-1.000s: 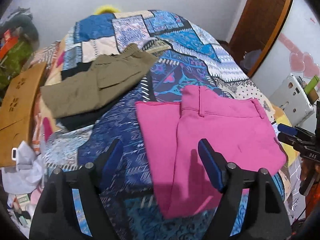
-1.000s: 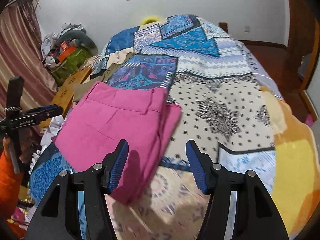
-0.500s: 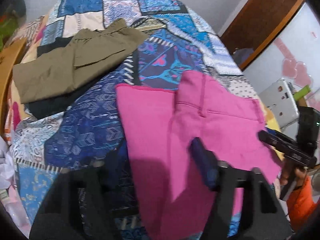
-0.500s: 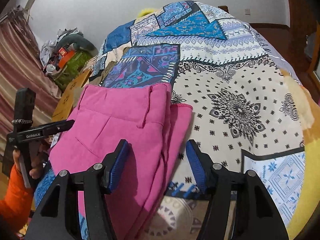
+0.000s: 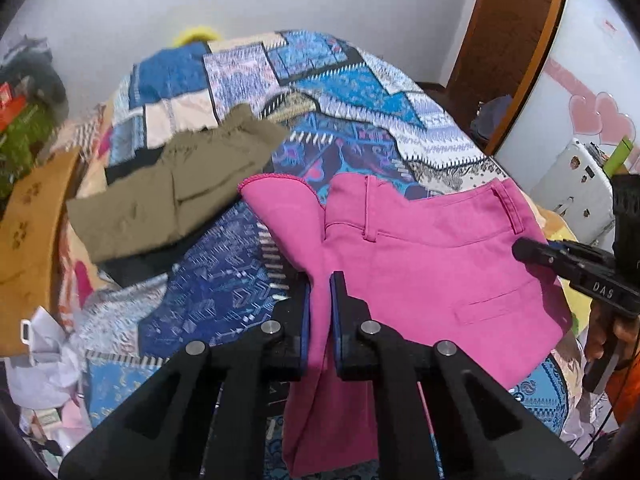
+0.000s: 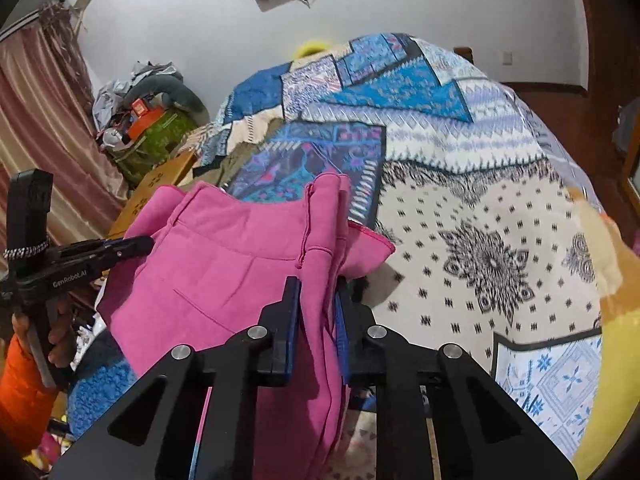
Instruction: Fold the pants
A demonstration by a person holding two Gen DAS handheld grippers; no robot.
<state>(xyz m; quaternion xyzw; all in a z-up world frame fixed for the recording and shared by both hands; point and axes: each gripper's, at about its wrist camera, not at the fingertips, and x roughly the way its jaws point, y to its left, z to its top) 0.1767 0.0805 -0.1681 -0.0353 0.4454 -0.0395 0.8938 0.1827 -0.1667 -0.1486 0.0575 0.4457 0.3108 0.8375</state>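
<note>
The pink pants (image 5: 424,256) lie folded on the patchwork bedspread (image 5: 320,92), lifted at both near edges. My left gripper (image 5: 319,284) is shut on the pants' left folded edge. My right gripper (image 6: 316,288) is shut on the pants (image 6: 224,264) at their right folded edge. Each gripper shows in the other's view: the right one (image 5: 524,249) at the pants' right side, the left one (image 6: 146,242) at their left side. The fabric hangs down between the fingers in both views.
Folded olive pants (image 5: 168,196) lie on a dark garment at the bed's left. A wooden board (image 5: 28,240) leans left of the bed, with clutter below. A white appliance (image 5: 576,192) and a wooden door (image 5: 508,48) stand right.
Both grippers have gone from open above the pants to shut on their two side edges. The gripped edges have risen off the bedspread.
</note>
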